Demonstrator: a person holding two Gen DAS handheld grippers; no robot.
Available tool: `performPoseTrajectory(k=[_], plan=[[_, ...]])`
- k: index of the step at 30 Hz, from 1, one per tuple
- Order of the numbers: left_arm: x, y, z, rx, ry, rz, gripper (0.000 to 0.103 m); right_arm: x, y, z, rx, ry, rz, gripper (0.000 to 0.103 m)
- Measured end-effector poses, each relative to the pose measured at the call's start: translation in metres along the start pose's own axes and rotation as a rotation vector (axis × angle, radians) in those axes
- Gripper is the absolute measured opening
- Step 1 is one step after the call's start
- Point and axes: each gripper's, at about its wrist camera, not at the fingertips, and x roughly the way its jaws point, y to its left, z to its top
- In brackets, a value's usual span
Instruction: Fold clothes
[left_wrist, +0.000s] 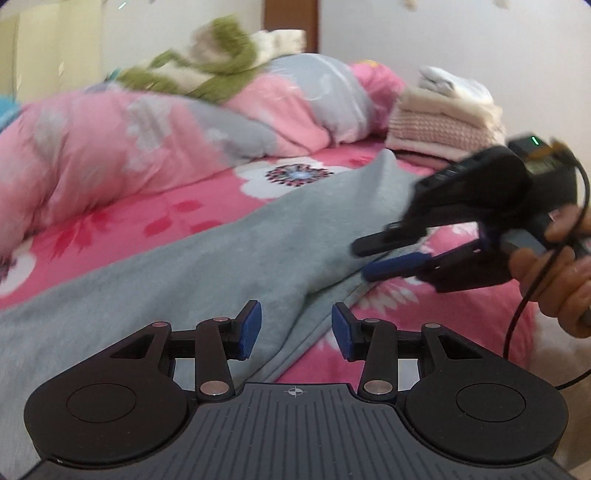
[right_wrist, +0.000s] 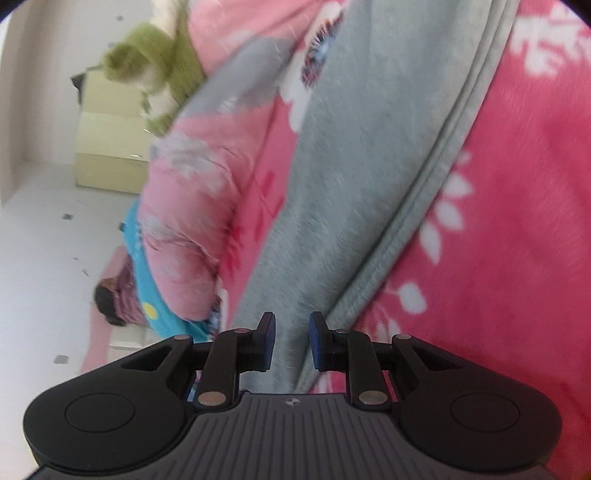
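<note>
Grey garment (left_wrist: 229, 254): it lies spread on the pink flowered bedsheet (left_wrist: 207, 206), a long strip running from near left to far right, with a doubled hem along its right edge.
Long axis: it runs away from me on a slant, toward the stack of folded clothes (left_wrist: 443, 118) at the far right.
My left gripper (left_wrist: 296, 330): my fingers stand apart and hold nothing; the garment's near edge passes right between and beneath them.
My right gripper (left_wrist: 373, 258): my fingers are parted with nothing clamped; the tips sit at the garment's right edge, farther along than my left. In its own view (right_wrist: 291, 341) the hem runs straight ahead from the gap.
Nearer hand: left for the near end, right for the middle of the right edge.
Stage: flat and unfolded in what I see; this fits either reaching in to pinch the edge or having just let go after smoothing.
Around: a pink quilt (left_wrist: 110, 147) is heaped at the far left, with a green and white garment (left_wrist: 207, 62) on top.
</note>
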Motion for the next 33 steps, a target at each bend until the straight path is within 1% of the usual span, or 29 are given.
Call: performPoseTrajectory(k=[2,4,6,11,13,15,18,19,20,21,22,25,27,30,33], plan=[[0.012,-0.005,0.002,0.033,0.003,0.012,0.041,0.004,-0.001,0.000,0.003,-0.003,-0.036,0.030],[0.019,-0.008,0.000,0.056,0.002,0.010,0.039,0.005,-0.002,-0.001,0.004,-0.007,-0.049,0.030],[0.024,-0.009,0.000,0.069,0.008,0.009,0.035,0.007,-0.002,0.002,0.005,-0.017,-0.052,0.030],[0.033,-0.005,-0.001,0.046,0.012,0.003,0.030,0.007,-0.003,0.011,0.009,-0.061,-0.068,0.030],[0.037,-0.003,-0.002,0.034,0.013,0.005,0.023,0.008,-0.009,0.015,0.032,-0.063,-0.069,0.029],[0.039,0.000,-0.002,0.023,0.012,0.006,0.011,0.010,-0.011,0.018,0.053,-0.068,-0.062,0.029],[0.038,0.003,-0.001,0.007,0.007,-0.010,0.003,0.011,-0.012,0.020,0.042,-0.095,-0.047,0.028],[0.036,0.004,0.000,0.001,0.001,-0.020,0.002,0.010,-0.012,0.021,0.033,-0.110,-0.045,0.026],[0.032,0.005,0.001,-0.004,-0.008,-0.036,0.001,0.008,-0.012,0.021,0.021,-0.126,-0.043,0.021],[0.027,0.005,0.003,-0.007,-0.021,-0.056,0.001,0.005,-0.011,0.020,0.007,-0.140,-0.033,0.007],[0.023,0.005,0.004,-0.011,-0.033,-0.077,0.001,0.000,-0.008,0.019,-0.015,-0.155,-0.022,0.005],[0.018,0.003,0.006,-0.018,-0.043,-0.114,0.001,-0.012,0.005,0.015,-0.089,-0.191,-0.015,0.003],[0.023,0.003,0.004,-0.029,-0.027,-0.128,0.001,-0.017,0.008,0.015,-0.114,-0.200,-0.029,0.002],[0.032,0.005,-0.002,-0.053,0.013,-0.147,0.001,-0.017,-0.003,0.014,-0.077,-0.191,-0.072,0.002],[0.030,0.010,-0.004,-0.089,0.017,-0.173,0.002,-0.019,-0.007,0.012,-0.081,-0.199,-0.101,0.002]])
